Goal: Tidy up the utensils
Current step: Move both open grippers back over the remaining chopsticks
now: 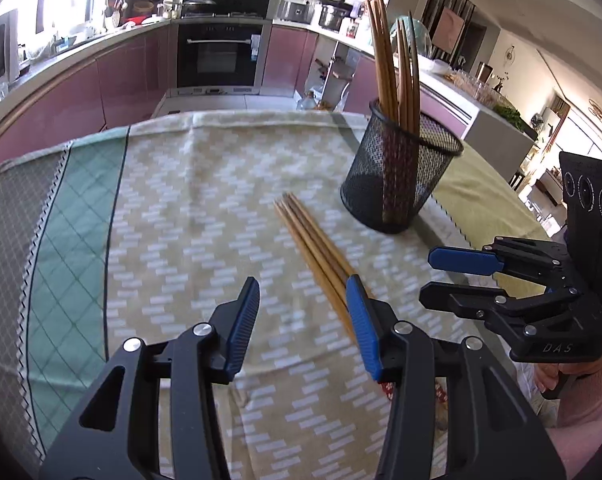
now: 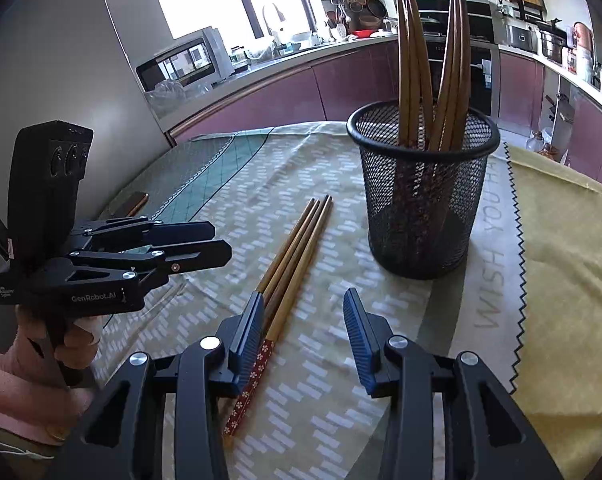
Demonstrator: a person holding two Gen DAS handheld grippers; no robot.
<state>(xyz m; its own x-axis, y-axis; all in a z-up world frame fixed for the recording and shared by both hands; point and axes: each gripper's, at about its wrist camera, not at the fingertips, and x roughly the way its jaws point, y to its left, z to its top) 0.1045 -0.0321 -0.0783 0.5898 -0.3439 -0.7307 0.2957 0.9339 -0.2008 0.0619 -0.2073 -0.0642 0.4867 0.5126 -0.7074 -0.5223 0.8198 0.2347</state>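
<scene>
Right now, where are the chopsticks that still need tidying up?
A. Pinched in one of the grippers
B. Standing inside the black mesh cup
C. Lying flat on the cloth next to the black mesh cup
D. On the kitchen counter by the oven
C. The loose chopsticks lie flat on the patterned cloth beside the black mesh cup, apart from it, and neither the right gripper nor the left gripper has closed on them.

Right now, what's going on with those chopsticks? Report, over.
Left tool and right tool open, empty. Loose chopsticks flat on cloth, beside mesh cup holding more. Nothing in the way.
</scene>
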